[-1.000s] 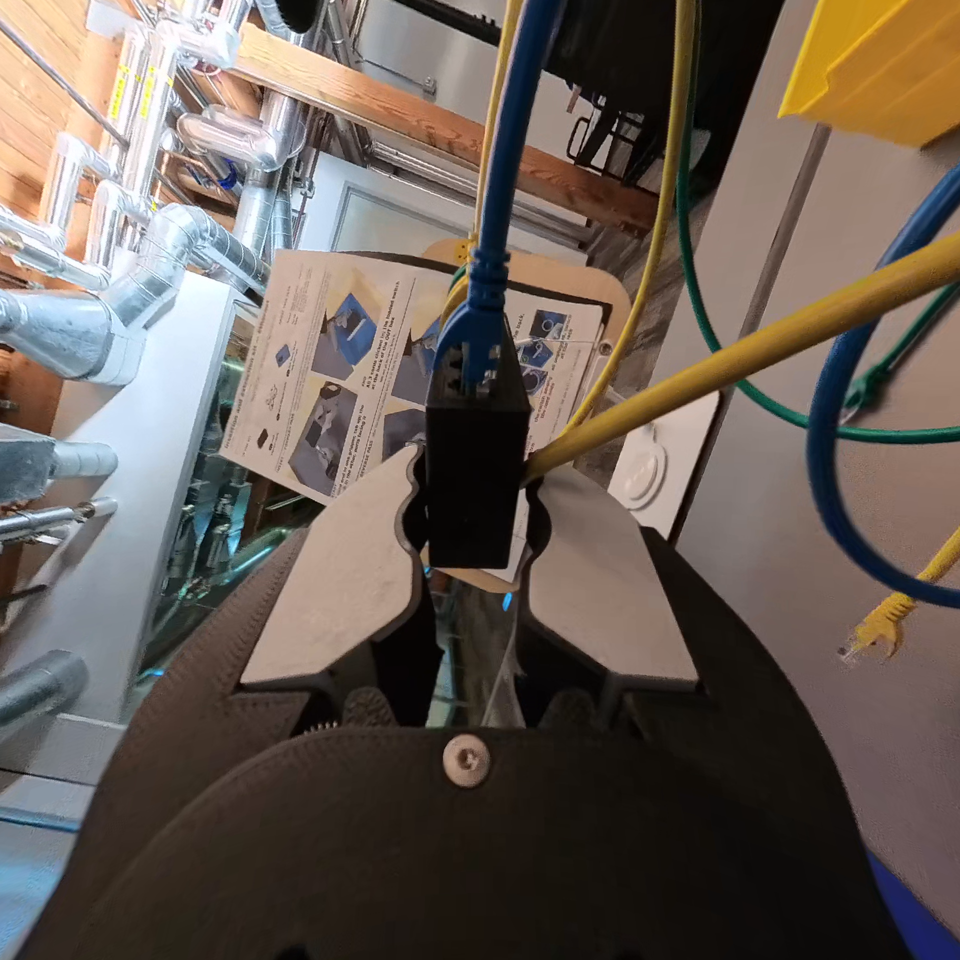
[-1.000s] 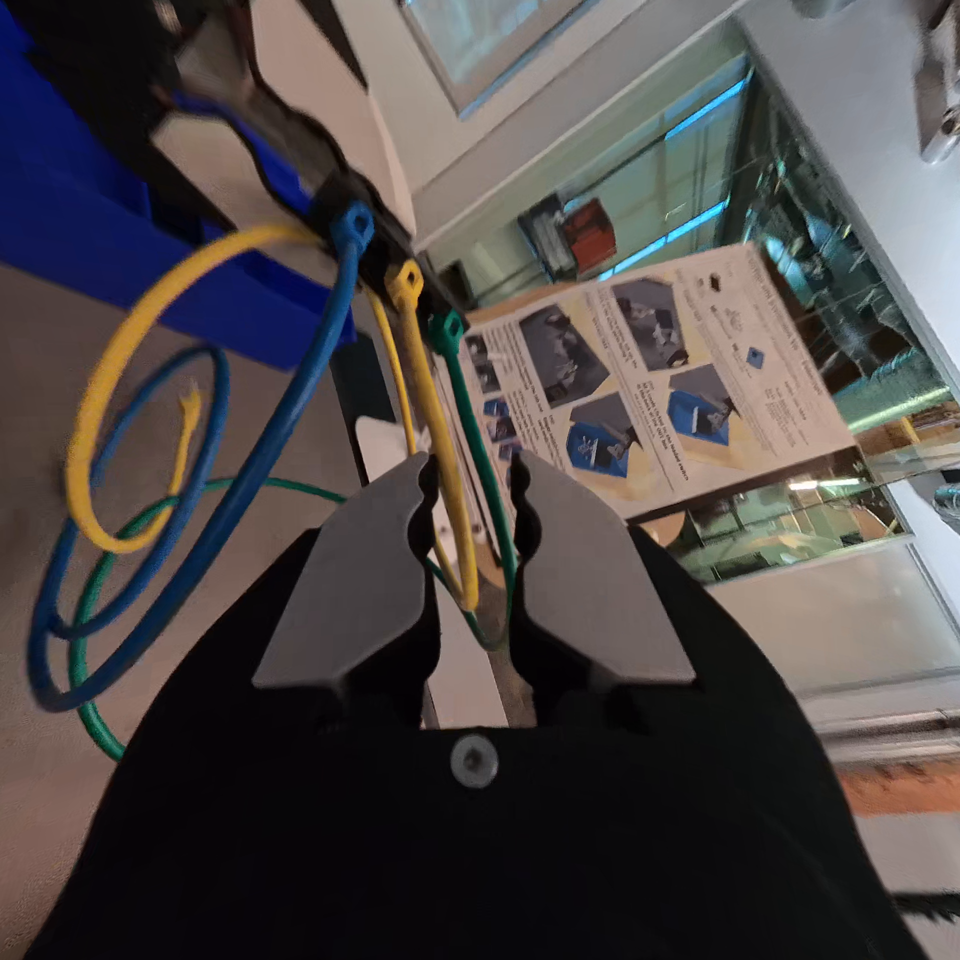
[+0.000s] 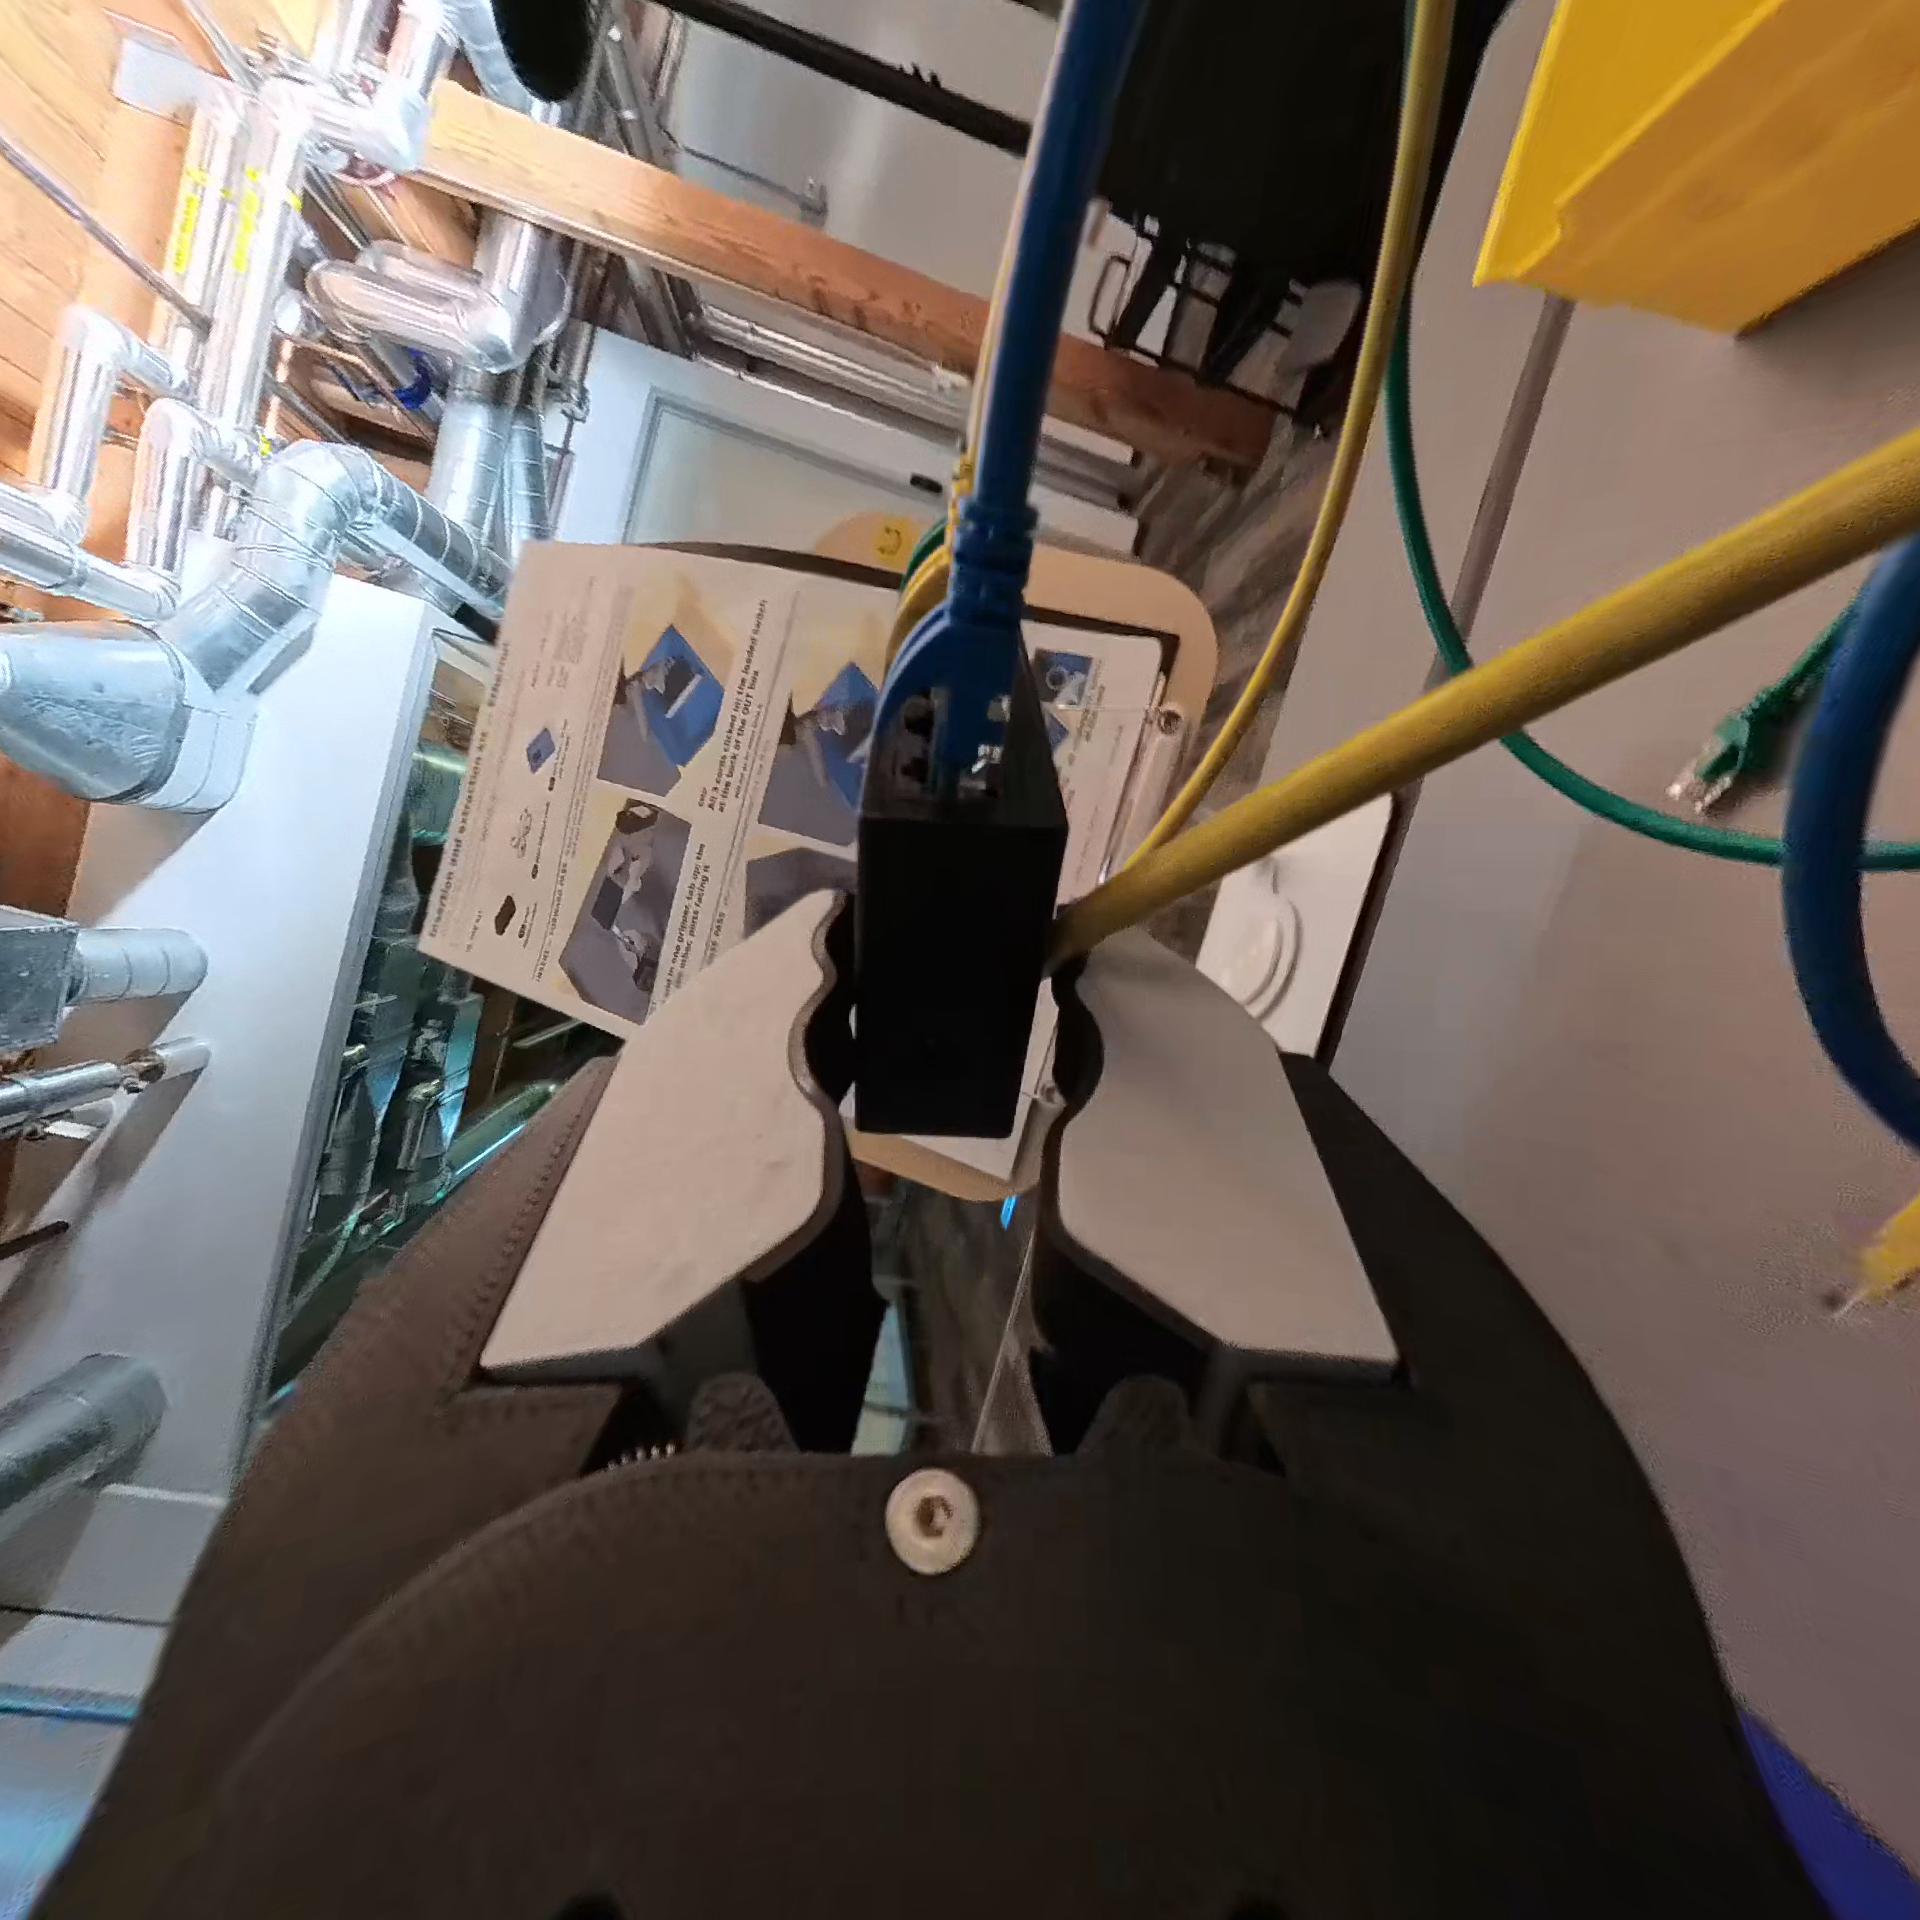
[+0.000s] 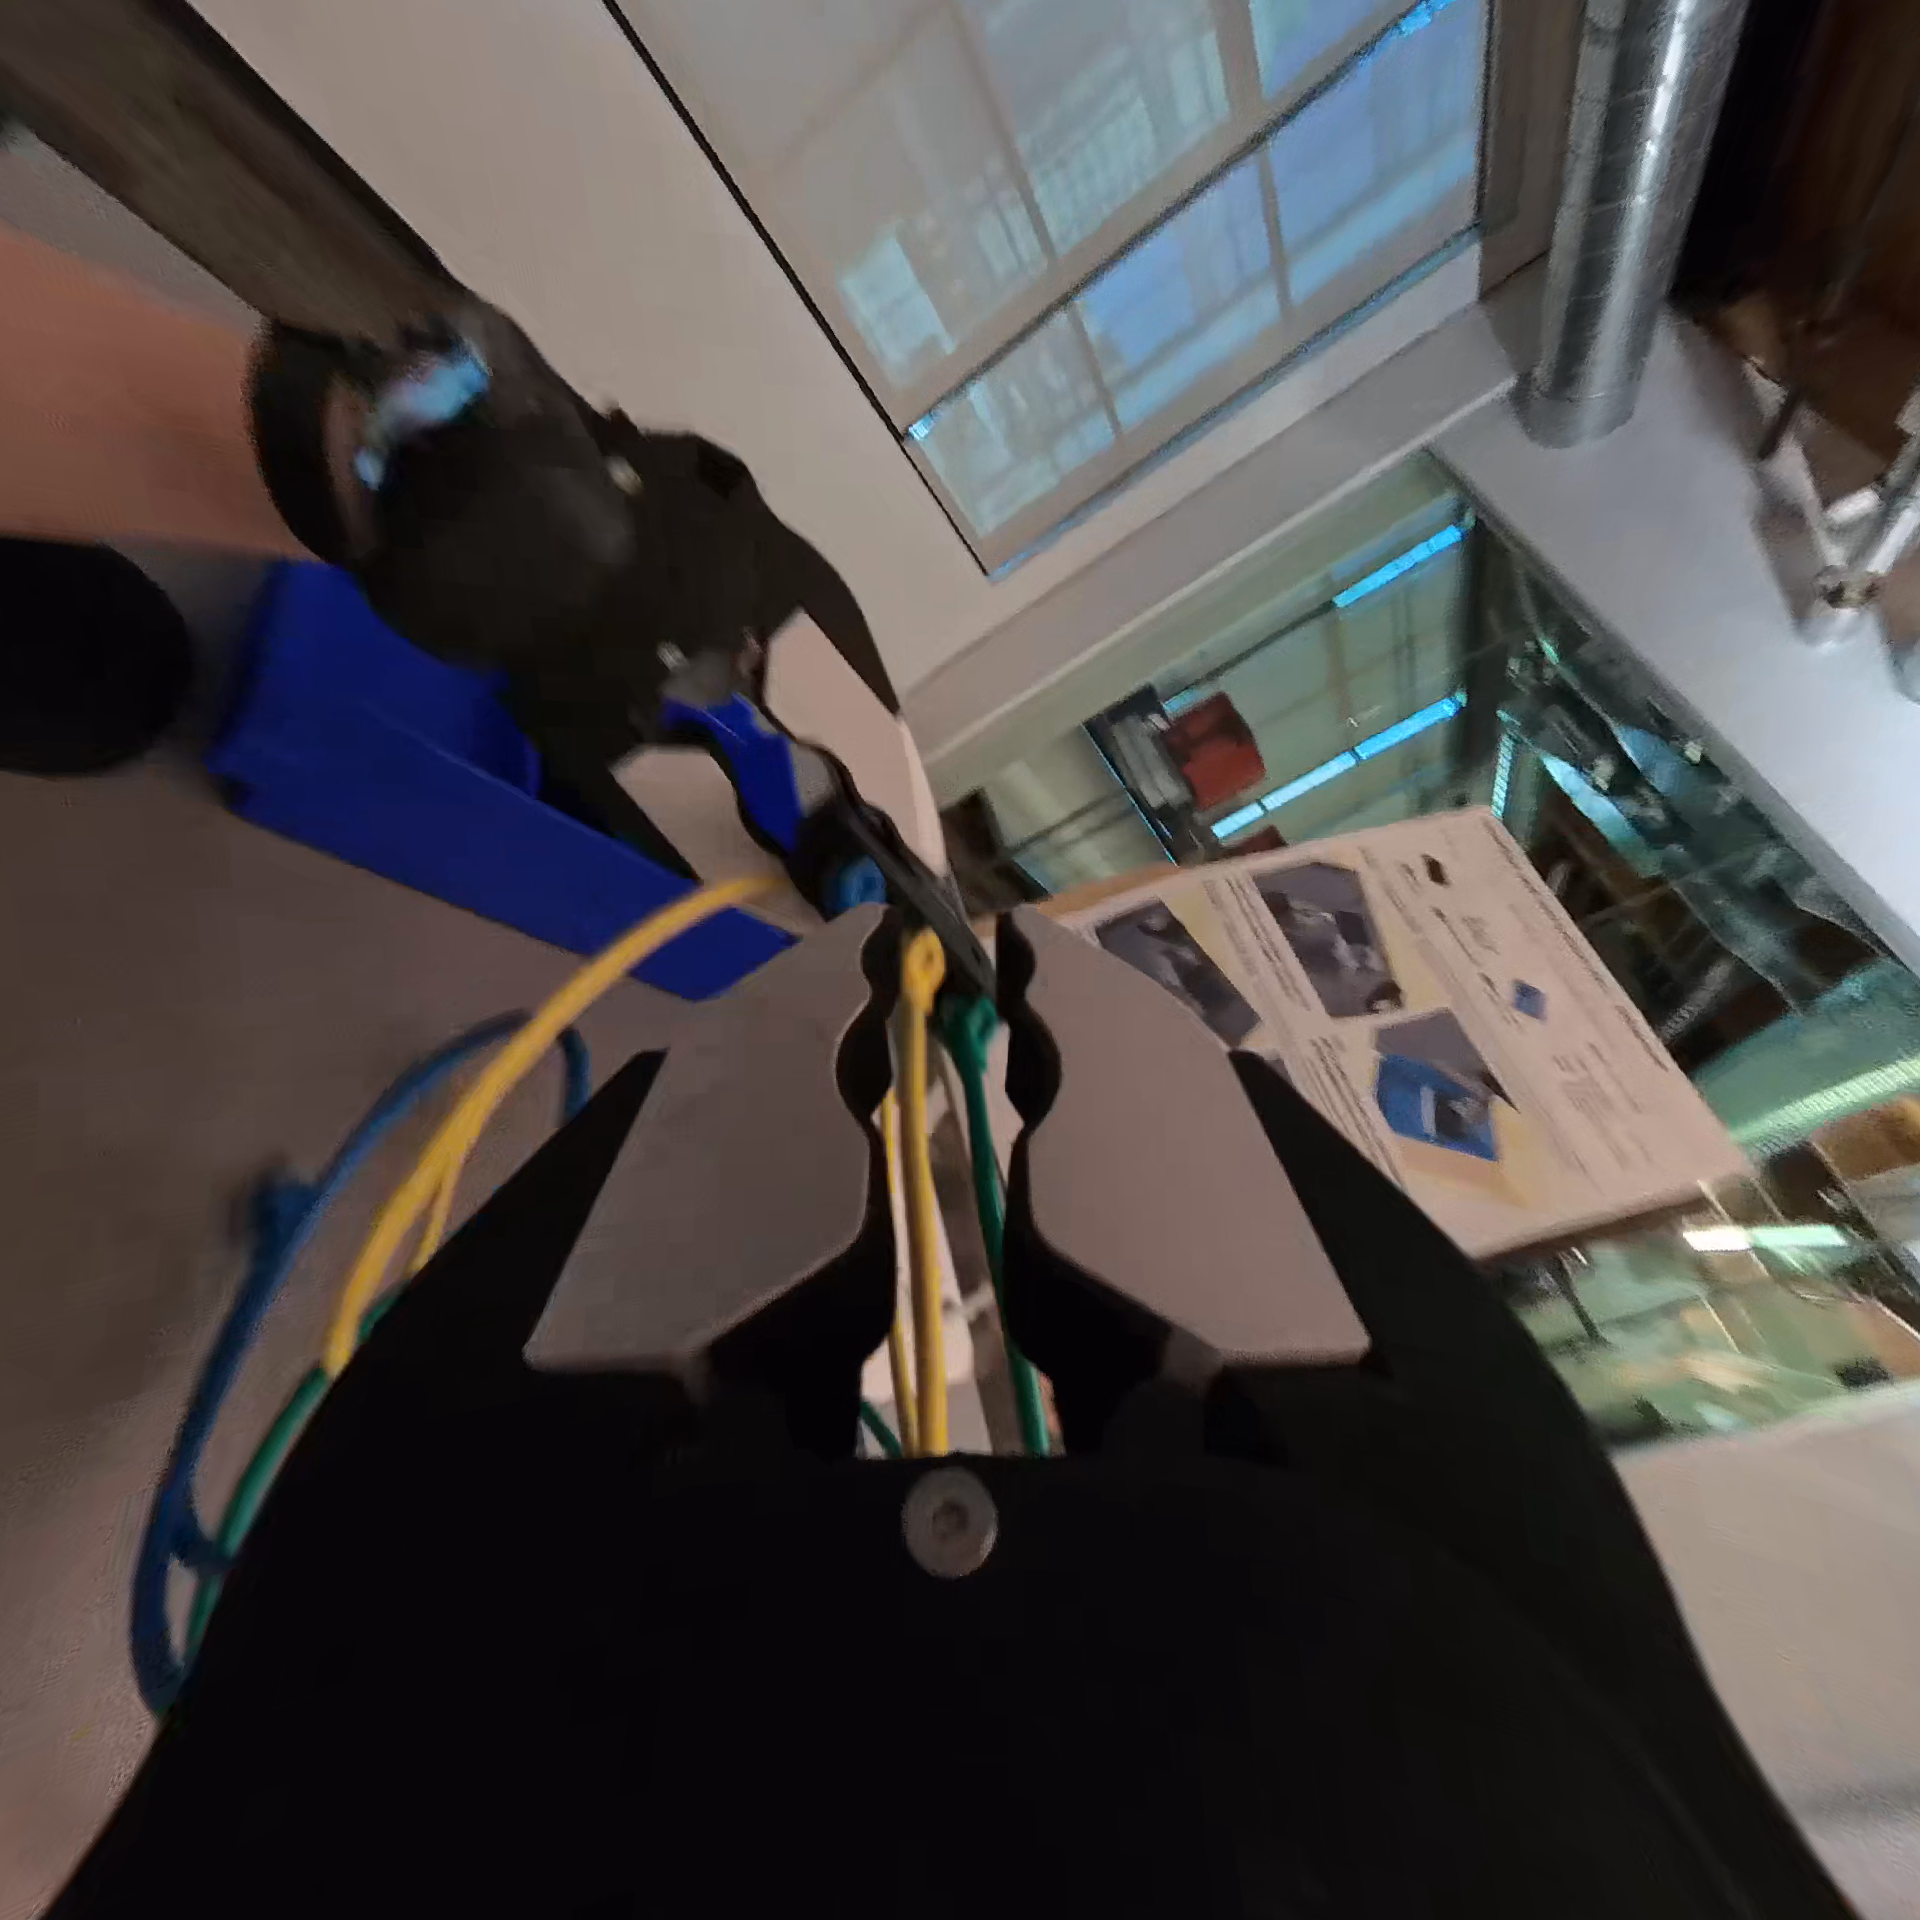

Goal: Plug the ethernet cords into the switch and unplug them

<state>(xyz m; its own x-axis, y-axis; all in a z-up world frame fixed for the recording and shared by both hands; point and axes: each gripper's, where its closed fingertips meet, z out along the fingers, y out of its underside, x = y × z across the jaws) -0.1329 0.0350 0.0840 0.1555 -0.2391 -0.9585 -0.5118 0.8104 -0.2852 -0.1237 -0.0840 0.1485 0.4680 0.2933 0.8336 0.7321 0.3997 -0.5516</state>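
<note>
Take the black box-shaped network switch [image 3: 956,966] as your landmark. To its left in your left wrist view stand silver insulated ducts [image 3: 208,582] and a pale cabinet side, and behind the switch hangs a printed instruction sheet with photographs [image 3: 644,790] on a rounded wooden board. Your left gripper [image 3: 951,1023] has its jaws pinching the switch's lower body from both sides, holding it off the grey worktop [image 3: 1621,1039]. A blue ethernet cord [image 3: 1023,312] is plugged into the switch's top face, its boot seated in a port, with further yellow and green plugs partly hidden behind it. Right of the switch a thick yellow ethernet cord [image 3: 1507,686] runs out past the right finger, and beyond it a thin green ethernet cord [image 3: 1558,790] and a blue loop lie over the worktop, with loose green and yellow plug ends free. A yellow plastic bin [image 3: 1704,156] sits above and right. In your right wrist view the right gripper [image 4: 940,930] has its jaws spread a little, gripping nothing I can see, its tips close below the switch, with yellow and green cords running down between the fingers. A blue plastic bin [image 4: 436,769] lies left of the switch there.
</note>
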